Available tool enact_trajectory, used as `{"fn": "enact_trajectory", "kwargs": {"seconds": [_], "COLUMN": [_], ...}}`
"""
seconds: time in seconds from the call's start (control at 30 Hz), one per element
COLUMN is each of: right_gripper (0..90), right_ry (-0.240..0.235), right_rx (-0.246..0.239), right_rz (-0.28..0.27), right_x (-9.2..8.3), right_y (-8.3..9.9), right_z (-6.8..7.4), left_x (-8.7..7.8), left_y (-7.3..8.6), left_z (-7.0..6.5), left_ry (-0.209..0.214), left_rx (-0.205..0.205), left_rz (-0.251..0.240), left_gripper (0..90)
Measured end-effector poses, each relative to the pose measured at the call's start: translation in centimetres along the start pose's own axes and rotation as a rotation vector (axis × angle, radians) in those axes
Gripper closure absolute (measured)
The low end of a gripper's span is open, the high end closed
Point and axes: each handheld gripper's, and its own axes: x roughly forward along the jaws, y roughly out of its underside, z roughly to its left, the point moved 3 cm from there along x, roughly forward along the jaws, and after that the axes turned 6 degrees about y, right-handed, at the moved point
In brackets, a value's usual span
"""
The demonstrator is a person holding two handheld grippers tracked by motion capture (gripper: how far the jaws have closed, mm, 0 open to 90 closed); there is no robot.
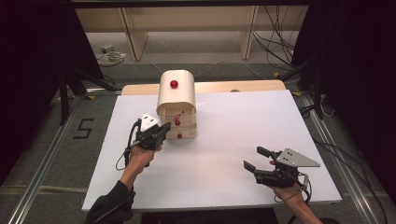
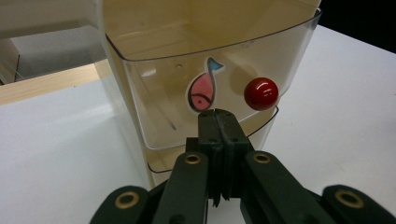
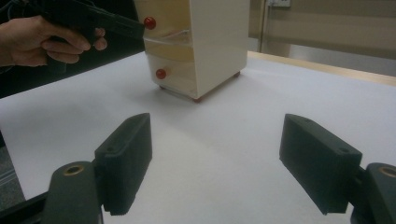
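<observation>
The small cream drawer unit stood on the white table, at about 11 o'clock from table centre, toward the far edge. Its middle drawer, clear plastic w/ a fish sticker and a red knob, sat partly pulled out; in the left gripper view it looked empty. The lower drawer appeared pushed in, its own red knob at the front. Judged from that, the work was mid-way: the drawer was out a bit, and whether it was to go further out or back in couldn't be told.

The left gripper was at the drawer front, approx. 7 o'clock from the unit. Its jaws were clenched flat together, nothing between them. The tips sat just below the sticker, w/ the knob off at 2 o'clock from them; contact w/ the drawer wall couldn't be told. In the right gripper view those tips seemed right at the knob.

The right gripper rested at approx. 5 o'clock on the table, well apart from the unit, jaws spread wide, holding nothing.
</observation>
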Motion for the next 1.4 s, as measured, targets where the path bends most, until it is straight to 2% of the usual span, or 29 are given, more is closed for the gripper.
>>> {"fn": "enact_trajectory", "kwargs": {"seconds": [0.37,0.5,0.57,0.7,1.03,1.17,1.4], "right_gripper": [26.2,26.2,26.2,26.2,26.2,26.3,26.3], "right_ry": [0.001,0.000,0.002,0.003,0.003,0.005,0.007], "right_rx": [-0.001,-0.001,-0.001,0.000,0.001,0.001,0.000], "right_rz": [0.005,0.006,0.006,0.004,0.001,0.001,0.003], "right_x": [0.0,0.0,0.0,0.0,-0.1,-0.1,-0.2], "right_y": [0.0,0.0,0.0,0.0,0.0,0.0,0.0], "right_z": [0.1,0.1,0.1,0.0,0.0,0.0,0.0], "left_x": [-0.1,-0.3,-0.3,-0.4,-1.0,-1.2,-1.6], "left_y": [0.0,0.0,0.1,0.1,0.3,0.3,0.3], "left_z": [0.1,-0.1,-0.3,-0.4,-0.2,-0.2,-0.8], "left_ry": [0.002,0.020,0.028,0.027,0.033,0.048,0.081], "left_rx": [-0.016,-0.026,-0.019,-0.017,-0.024,-0.026,-0.010], "left_rz": [0.003,0.003,0.007,0.007,0.019,0.016,0.032], "left_gripper": [87.3,84.7,83.3,80.1,68.6,64.4,51.4]}}
